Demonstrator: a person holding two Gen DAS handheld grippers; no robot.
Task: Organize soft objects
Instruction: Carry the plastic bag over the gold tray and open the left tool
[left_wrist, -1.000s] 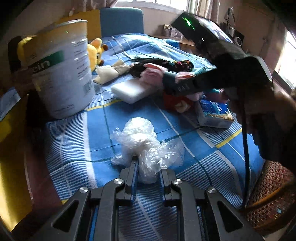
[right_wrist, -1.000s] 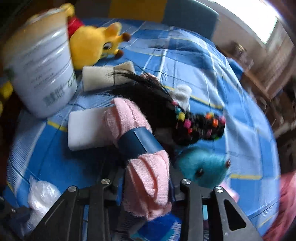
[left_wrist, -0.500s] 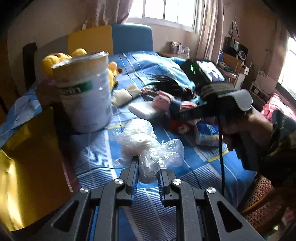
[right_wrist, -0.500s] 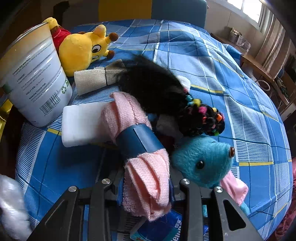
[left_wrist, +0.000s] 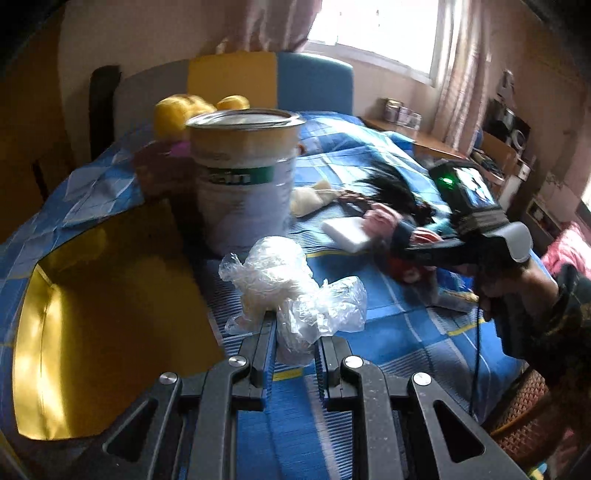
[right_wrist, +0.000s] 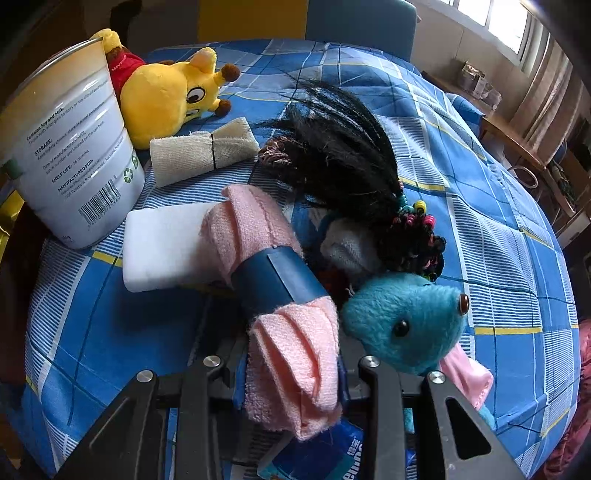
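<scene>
Two grips are live at once, so treat them separately. Your left gripper is clamped on the crumpled clear plastic bag, which hangs free of the blue checked bedspread at lower centre of the left wrist view. The open tin can stands above it in the frame, left of centre, and looks like the likely place for the bag. Carry the bag high enough to clear the can's rim, centre the bundle over the mouth, then let go only once its loose tails are inside; they flare wide and could snag on the rim.

Your right gripper is clenched on the near end of the pink rolled towel with its blue band, at lower centre of the right wrist view. The roll rests across the white sponge block, with the teal plush touching it on the right. Lift the towel straight up so neither neighbour gets dragged along.
</scene>
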